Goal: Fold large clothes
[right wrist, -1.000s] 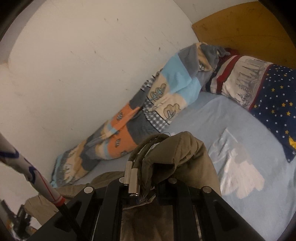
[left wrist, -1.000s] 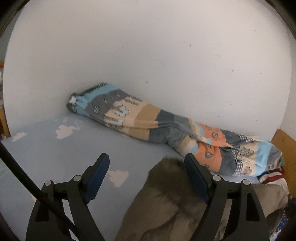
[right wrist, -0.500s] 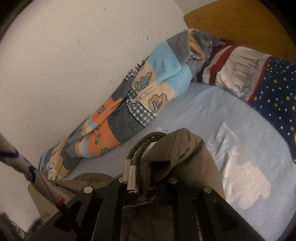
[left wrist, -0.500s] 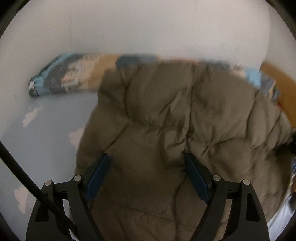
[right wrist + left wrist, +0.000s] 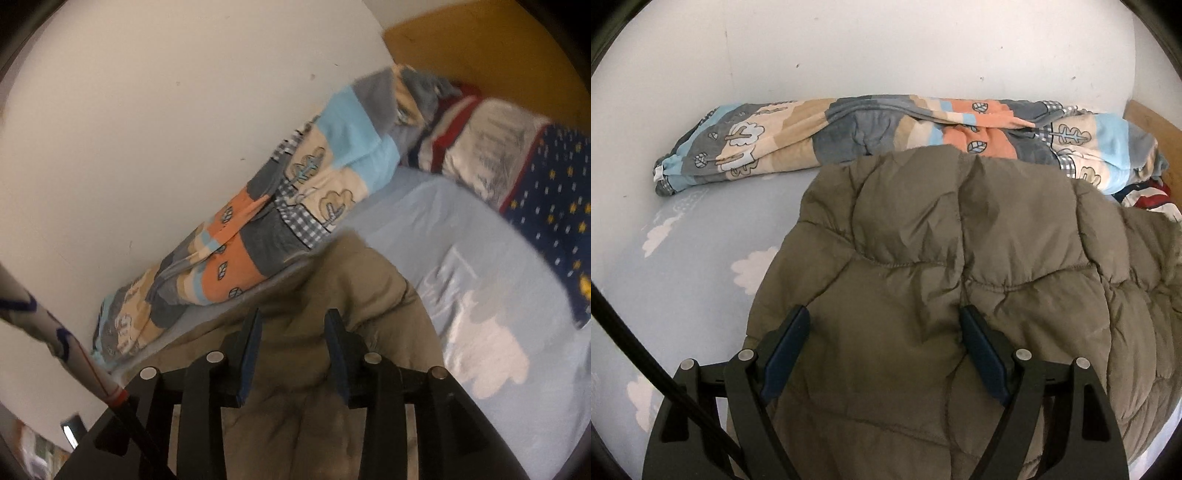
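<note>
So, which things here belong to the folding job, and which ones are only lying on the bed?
Part of the job:
- olive padded jacket, spread on the bed
- left gripper, open over it
- right gripper, jaws just opened, jacket between them

Only lying about:
- rolled patchwork blanket by the wall
- starry pillow
- cloud-print sheet

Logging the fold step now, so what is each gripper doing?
Left gripper: open, fingers wide apart over the olive jacket, gripping nothing.
Right gripper: has just been opening, jacket fabric between its fingers but not clamped.
</note>
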The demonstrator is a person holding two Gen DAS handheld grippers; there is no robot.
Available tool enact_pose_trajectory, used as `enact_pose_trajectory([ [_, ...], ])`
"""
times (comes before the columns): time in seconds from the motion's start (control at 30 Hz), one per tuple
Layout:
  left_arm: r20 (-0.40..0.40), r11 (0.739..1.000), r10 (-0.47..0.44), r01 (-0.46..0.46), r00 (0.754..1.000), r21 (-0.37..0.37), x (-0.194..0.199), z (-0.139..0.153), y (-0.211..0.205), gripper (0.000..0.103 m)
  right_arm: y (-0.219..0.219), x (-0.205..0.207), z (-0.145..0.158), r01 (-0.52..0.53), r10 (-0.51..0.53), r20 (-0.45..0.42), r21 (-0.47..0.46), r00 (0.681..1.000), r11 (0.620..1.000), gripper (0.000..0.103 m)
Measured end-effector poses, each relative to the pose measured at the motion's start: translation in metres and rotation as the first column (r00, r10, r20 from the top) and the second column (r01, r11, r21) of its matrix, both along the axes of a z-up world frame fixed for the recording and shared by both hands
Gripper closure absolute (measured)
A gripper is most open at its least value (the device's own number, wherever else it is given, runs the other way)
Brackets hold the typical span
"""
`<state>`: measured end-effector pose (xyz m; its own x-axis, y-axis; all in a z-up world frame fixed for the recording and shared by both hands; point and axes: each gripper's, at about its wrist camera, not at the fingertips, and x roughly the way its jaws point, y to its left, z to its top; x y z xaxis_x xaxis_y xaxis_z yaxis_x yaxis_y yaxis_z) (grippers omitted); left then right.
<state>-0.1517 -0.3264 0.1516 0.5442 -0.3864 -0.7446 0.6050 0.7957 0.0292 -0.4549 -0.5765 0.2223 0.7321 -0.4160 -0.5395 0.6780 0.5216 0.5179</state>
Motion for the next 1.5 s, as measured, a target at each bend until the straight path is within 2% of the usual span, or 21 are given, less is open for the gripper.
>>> enact_pose_trajectory([
  [0.1,0.002,1.000,-0.011,0.011,1.000,-0.020,-0.008,0.007,0.001,0.021,0.030,-0.010,0.009,-0.007,0.007,-0.001,-0.015,1.000,1.000,0.065],
  [0.2,0.010,0.999,-0.023,0.023,1.000,-0.036,-0.015,0.014,0.002,0.021,0.053,-0.016,0.004,-0.033,0.033,-0.053,-0.004,0.998,0.999,0.065],
  [0.3,0.032,0.999,-0.036,0.037,0.999,-0.029,-0.024,0.019,0.001,0.021,0.079,-0.019,-0.015,-0.062,0.059,-0.155,-0.013,0.986,0.998,0.065],
  [0.37,0.036,0.999,-0.037,0.038,0.999,-0.030,-0.027,0.021,0.001,0.021,0.088,-0.014,-0.035,-0.077,0.083,-0.192,0.037,0.978,0.996,0.067],
  [0.43,0.035,0.998,-0.053,0.054,0.998,-0.027,-0.031,0.021,-0.002,0.021,0.099,0.004,-0.054,-0.152,0.165,-0.217,0.076,0.962,0.985,0.074],
  [0.53,0.058,0.997,-0.073,0.072,0.996,0.017,-0.034,0.014,-0.009,0.021,0.113,0.034,-0.072,-0.224,0.227,-0.292,0.044,0.929,0.974,0.075],
  [0.6,0.054,0.996,-0.071,0.068,0.996,0.051,-0.030,0.002,-0.011,0.021,0.112,0.045,-0.082,-0.226,0.227,-0.330,0.044,0.916,0.973,0.075],
  [0.67,0.025,0.997,-0.063,0.062,0.998,0.048,-0.023,-0.007,-0.010,0.020,0.102,0.053,-0.094,-0.218,0.227,-0.332,0.064,0.916,0.974,0.075],
  [0.9,-0.021,0.999,-0.037,0.037,0.999,0.034,-0.007,-0.017,-0.004,0.017,0.076,0.074,-0.121,-0.209,0.213,-0.357,0.049,0.909,0.977,0.083],
  [1.0,-0.029,1.000,-0.022,0.023,0.999,0.011,-0.010,-0.007,0.003,0.018,0.074,0.081,-0.122,-0.192,0.198,-0.373,0.052,0.907,0.980,0.083],
  [1.1,-0.007,0.999,-0.023,0.023,1.000,-0.039,-0.019,0.011,0.008,0.018,0.081,0.083,-0.106,-0.172,0.167,-0.401,0.025,0.901,0.985,0.083],
  [1.2,0.014,0.996,-0.063,0.063,0.998,-0.062,-0.035,0.025,0.007,0.018,0.101,0.081,-0.079,-0.200,0.168,-0.341,-0.062,0.925,0.978,0.083],
  [1.27,0.012,0.994,-0.093,0.093,0.996,-0.061,-0.046,0.025,0.004,0.018,0.117,0.085,-0.065,-0.249,0.209,-0.298,-0.102,0.931,0.963,0.083],
  [1.33,-0.002,0.991,-0.119,0.119,0.993,-0.055,-0.054,0.021,0.000,0.018,0.136,0.094,-0.060,-0.306,0.263,-0.281,-0.122,0.923,0.944,0.083],
  [1.43,0.000,0.989,-0.148,0.148,0.989,0.007,-0.064,0.005,-0.009,0.018,0.159,0.110,-0.068,-0.378,0.321,-0.315,-0.139,0.893,0.915,0.083],
  [1.5,-0.005,0.987,-0.152,0.152,0.988,0.043,-0.063,-0.006,-0.014,0.018,0.162,0.120,-0.077,-0.395,0.338,-0.333,-0.121,0.881,0.911,0.083],
])
